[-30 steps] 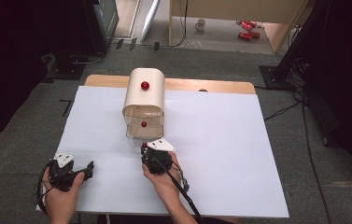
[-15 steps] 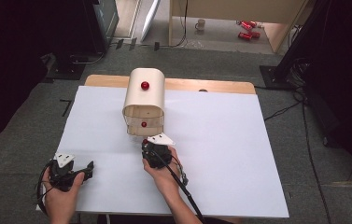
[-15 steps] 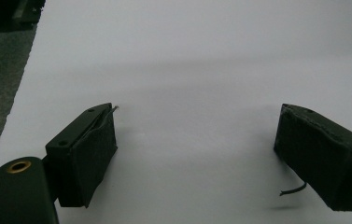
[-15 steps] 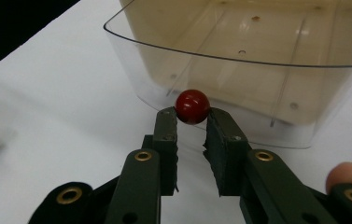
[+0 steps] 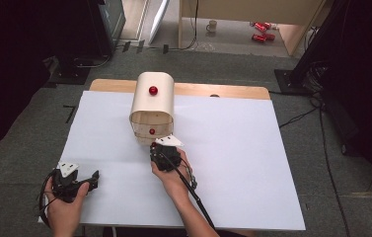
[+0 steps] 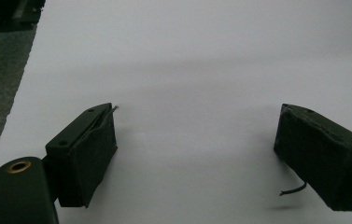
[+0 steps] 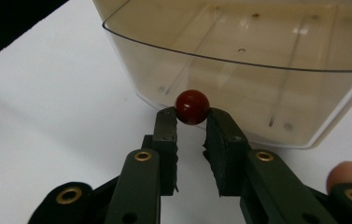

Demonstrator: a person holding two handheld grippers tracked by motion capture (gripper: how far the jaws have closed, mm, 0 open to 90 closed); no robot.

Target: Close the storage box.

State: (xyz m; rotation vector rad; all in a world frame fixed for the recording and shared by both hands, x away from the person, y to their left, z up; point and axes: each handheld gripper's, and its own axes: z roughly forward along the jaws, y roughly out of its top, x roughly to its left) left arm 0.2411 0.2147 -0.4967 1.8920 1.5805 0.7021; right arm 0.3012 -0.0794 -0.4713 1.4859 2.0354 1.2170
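Two grippers work over a wide white surface [image 5: 233, 163] that covers a wooden table, whose far edge shows as a tan strip. Grey carpet lies around it, with dark stands at the far left and right, and a mug and red cans on the floor far beyond.

Largest of the things on the surface is a beige box [image 5: 152, 106] with a rounded top, lying left of centre toward the far side. Its translucent drawer front [image 7: 257, 74] faces the person, and in the right gripper view its curved rim and pale inside show clearly.

Next, the right gripper [image 5: 164, 154] is held in the person's right hand [image 5: 173, 180] just in front of the box, its cable trailing back along the forearm. Its jaws are nearly closed, pinching a small red knob [image 7: 192, 107] on the drawer front between their tips.

At the near left corner, the left gripper [image 5: 72, 180] rests in the left hand [image 5: 62, 207], well apart from the box. In its own view the jaws stand wide apart over bare white surface, holding nothing.

Smallest, a second red knob [image 5: 153, 91] sits on top of the box.
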